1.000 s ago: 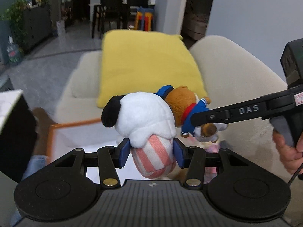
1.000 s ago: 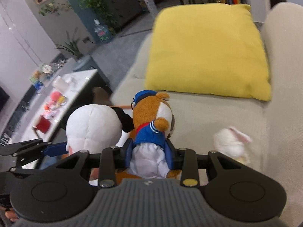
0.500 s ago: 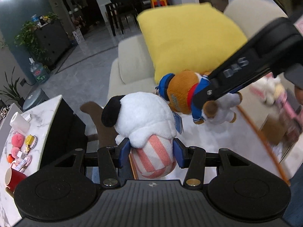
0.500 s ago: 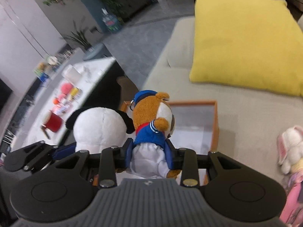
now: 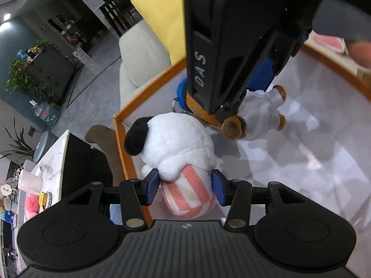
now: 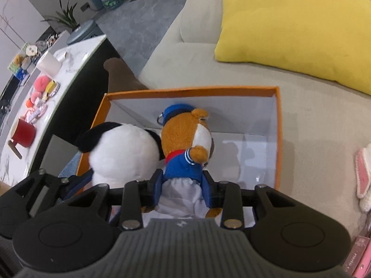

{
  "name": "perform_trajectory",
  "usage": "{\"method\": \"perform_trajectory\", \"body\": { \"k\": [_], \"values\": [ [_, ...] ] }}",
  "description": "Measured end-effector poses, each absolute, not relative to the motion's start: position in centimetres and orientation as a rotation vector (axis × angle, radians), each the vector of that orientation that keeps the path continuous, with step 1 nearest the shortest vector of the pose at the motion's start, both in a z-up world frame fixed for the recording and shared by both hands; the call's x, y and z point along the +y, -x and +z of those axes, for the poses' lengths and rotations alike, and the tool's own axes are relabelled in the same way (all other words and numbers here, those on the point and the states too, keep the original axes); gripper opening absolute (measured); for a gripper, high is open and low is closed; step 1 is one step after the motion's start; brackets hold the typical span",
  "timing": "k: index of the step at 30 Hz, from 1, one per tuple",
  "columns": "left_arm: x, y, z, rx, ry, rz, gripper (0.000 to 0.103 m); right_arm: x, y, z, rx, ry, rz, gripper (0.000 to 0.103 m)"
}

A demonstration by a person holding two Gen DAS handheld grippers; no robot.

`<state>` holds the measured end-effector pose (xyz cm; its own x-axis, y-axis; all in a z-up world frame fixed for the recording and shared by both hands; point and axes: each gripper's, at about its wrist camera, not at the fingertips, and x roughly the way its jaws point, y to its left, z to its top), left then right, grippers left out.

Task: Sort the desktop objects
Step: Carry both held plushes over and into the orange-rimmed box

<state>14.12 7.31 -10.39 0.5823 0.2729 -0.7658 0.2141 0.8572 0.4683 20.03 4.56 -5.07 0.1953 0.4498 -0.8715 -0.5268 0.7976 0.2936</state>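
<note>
Over orange box, white plush

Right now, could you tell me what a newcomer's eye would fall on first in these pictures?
Two plush toys held side by side over the orange box: the white dog plush in the left gripper, the brown bear plush in the right gripper. Behind them, a bright yellow cushion lies on the beige sofa.
</note>
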Motion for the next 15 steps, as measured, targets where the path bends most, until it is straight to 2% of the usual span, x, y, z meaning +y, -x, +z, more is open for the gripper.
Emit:
{"method": "perform_trajectory", "body": {
  "k": [9,15],
  "values": [
    [6.3,-14.4,-12.6,0.988,-0.695,0.056,0.058,6.5,-21.0,-8.1,1.270,0.133,0.702,0.037],
    [5.8,-15.1,-13.6,1.008,-0.733,0.065,0.062,7.3,-21.2,-9.1,1.274,0.182,0.715,0.042]
  ]
}}
